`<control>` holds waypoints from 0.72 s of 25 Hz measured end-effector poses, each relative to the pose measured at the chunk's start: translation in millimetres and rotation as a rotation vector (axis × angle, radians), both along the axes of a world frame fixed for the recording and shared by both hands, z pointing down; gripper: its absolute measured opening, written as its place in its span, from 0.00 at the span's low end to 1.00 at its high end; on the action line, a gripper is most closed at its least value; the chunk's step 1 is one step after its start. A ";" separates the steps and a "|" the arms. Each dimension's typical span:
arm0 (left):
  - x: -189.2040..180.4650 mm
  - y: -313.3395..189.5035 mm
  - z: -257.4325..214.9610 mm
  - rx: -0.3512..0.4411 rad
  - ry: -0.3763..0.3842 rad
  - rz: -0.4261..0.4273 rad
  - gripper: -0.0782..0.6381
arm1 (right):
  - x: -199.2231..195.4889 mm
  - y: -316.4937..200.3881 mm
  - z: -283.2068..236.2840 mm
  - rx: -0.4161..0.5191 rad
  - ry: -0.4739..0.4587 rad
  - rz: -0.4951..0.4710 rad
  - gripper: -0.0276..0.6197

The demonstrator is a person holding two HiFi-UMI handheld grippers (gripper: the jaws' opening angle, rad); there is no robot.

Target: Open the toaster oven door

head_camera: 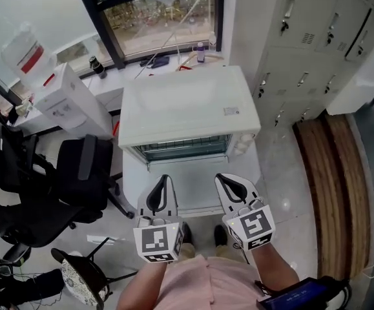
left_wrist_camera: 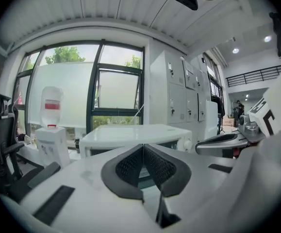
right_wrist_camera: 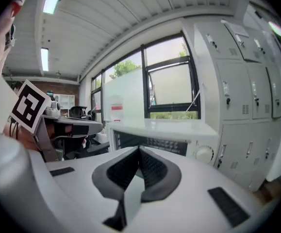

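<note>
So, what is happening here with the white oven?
A person stands in front of a white toaster oven and holds a hand-held gripper in each hand. The left hand-held gripper and the right hand-held gripper both have their jaws together and hold nothing. They hover side by side before the oven front. The door seems to lie folded down already, with the rack showing.

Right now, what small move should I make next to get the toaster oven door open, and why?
Probably open the right gripper and ease it toward the toaster oven door: both it and the left gripper are shut, empty and short of the front.
</note>
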State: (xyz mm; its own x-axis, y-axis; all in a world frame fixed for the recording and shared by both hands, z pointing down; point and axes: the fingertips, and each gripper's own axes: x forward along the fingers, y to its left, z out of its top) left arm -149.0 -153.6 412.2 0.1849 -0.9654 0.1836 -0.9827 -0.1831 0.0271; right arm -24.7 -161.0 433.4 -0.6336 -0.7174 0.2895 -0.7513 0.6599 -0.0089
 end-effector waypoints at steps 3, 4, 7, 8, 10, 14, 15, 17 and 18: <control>0.2 -6.5 -31.8 0.056 0.002 -0.004 0.13 | 2.0 -6.9 -35.1 0.080 -0.025 0.026 0.04; 0.7 -8.7 -40.0 0.073 -0.003 -0.004 0.13 | 2.7 -8.6 -43.4 0.100 -0.029 0.034 0.04; 2.8 -12.6 -53.9 0.115 -0.048 -0.005 0.13 | 3.1 -10.7 -58.3 0.140 -0.034 0.047 0.04; 4.0 -12.7 -55.4 0.122 -0.059 -0.004 0.13 | 2.9 -10.9 -60.8 0.147 -0.035 0.048 0.04; 6.4 -12.7 -55.7 0.126 -0.067 0.002 0.13 | 2.5 -12.0 -64.0 0.157 -0.035 0.049 0.04; 7.3 -15.5 -52.8 0.123 -0.067 0.010 0.13 | 1.6 -14.8 -65.8 0.170 -0.032 0.050 0.04; 7.3 -16.4 -52.4 0.124 -0.066 0.011 0.13 | 1.4 -15.0 -65.6 0.172 -0.031 0.048 0.04; 8.9 -17.2 -52.7 0.127 -0.065 0.014 0.13 | 1.6 -15.5 -66.1 0.177 -0.030 0.047 0.04; 10.1 -17.2 -53.1 0.130 -0.064 0.017 0.13 | 1.8 -15.8 -66.9 0.179 -0.030 0.047 0.04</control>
State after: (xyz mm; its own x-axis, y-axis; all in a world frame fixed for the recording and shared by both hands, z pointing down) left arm -138.8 -170.8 359.1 0.1931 -0.9787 0.0693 -0.9784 -0.1974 -0.0609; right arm -22.9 -176.8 366.5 -0.6042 -0.7852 0.1358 -0.7828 0.6167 0.0830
